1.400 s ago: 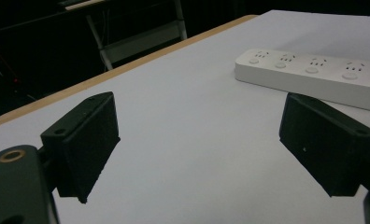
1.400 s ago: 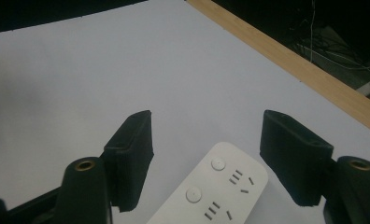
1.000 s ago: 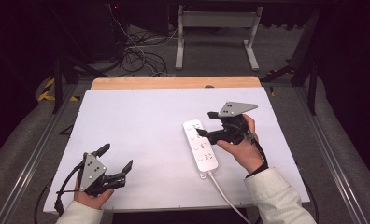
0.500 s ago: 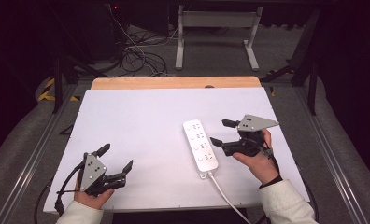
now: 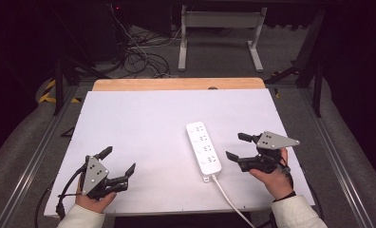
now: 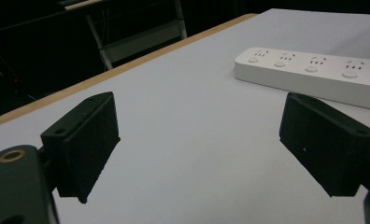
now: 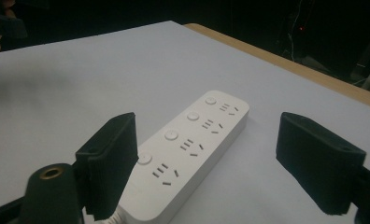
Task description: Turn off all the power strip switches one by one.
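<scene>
While lying flat, glossy oblong power strip (image 5: pixel 203 147)

One power strip (image 5: pixel 203 147), four outlets, four buttons; two grippers; one table (image 5: pixel 143 123).

We are pulling our right gripper (image 5: pixel 235 147) away from the power strip (image 5: pixel 203 148). A second ago its jaws were sitting right over the strip's top, near the far end; now the gripper is standing clear off the strip's right side, level with its near half and closer to us. Its jaws are spreading a little wider as it goes, with nothing between them, and they are pointing back at the strip's side across a gap of bare table.
</scene>
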`<control>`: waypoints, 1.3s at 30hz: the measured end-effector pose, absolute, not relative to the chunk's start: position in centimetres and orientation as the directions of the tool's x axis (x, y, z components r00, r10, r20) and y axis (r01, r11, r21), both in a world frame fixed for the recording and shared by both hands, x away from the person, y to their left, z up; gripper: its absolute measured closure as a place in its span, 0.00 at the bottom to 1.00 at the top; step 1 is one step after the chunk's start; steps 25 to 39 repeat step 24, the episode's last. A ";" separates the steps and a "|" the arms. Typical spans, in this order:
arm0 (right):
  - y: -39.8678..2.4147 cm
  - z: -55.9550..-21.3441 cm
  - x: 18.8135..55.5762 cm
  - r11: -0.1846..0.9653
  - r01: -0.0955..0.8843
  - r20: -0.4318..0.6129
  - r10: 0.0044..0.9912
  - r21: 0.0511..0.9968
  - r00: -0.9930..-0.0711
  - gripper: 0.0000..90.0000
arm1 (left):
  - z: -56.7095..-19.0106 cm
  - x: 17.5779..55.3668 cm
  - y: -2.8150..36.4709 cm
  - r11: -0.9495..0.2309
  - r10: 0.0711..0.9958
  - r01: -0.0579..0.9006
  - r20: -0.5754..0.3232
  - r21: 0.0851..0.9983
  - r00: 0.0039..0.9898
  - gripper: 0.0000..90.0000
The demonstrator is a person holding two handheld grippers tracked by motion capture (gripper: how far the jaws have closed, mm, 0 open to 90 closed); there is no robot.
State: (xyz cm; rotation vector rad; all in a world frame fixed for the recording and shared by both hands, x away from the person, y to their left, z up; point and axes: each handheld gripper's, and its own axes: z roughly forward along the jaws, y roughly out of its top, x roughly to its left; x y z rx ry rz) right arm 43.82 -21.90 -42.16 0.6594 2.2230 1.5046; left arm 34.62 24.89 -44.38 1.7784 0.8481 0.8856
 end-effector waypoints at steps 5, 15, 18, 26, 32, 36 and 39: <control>-22.8 -43.6 43.3 0.311 0.196 -0.018 0.573 0.930 -0.820 0.19 | -44.4 34.6 24.9 -0.319 0.840 0.162 0.199 0.934 0.505 0.14; -23.9 -45.8 42.4 0.336 0.293 0.038 0.598 0.895 -0.801 0.09 | -44.1 34.6 24.8 -0.337 0.822 0.198 0.185 0.921 0.539 0.14; -23.8 -46.0 42.1 0.346 0.305 0.035 0.608 0.887 -0.793 0.07 | -44.2 34.7 24.8 -0.337 0.824 0.190 0.191 0.922 0.534 0.13; -23.4 -46.1 41.9 0.375 0.293 -0.002 0.619 0.880 -0.786 0.07 | -44.5 34.8 24.6 -0.366 0.822 0.158 0.239 0.917 0.517 0.13; -23.4 -46.1 41.9 0.375 0.293 -0.002 0.619 0.880 -0.786 0.07 | -44.5 34.8 24.6 -0.366 0.822 0.158 0.239 0.917 0.517 0.13; -23.4 -46.1 41.9 0.375 0.293 -0.002 0.619 0.880 -0.786 0.07 | -44.5 34.8 24.6 -0.366 0.822 0.158 0.239 0.917 0.517 0.13; -23.4 -46.1 41.9 0.375 0.293 -0.002 0.619 0.880 -0.786 0.07 | -44.5 34.8 24.6 -0.366 0.822 0.158 0.239 0.917 0.517 0.13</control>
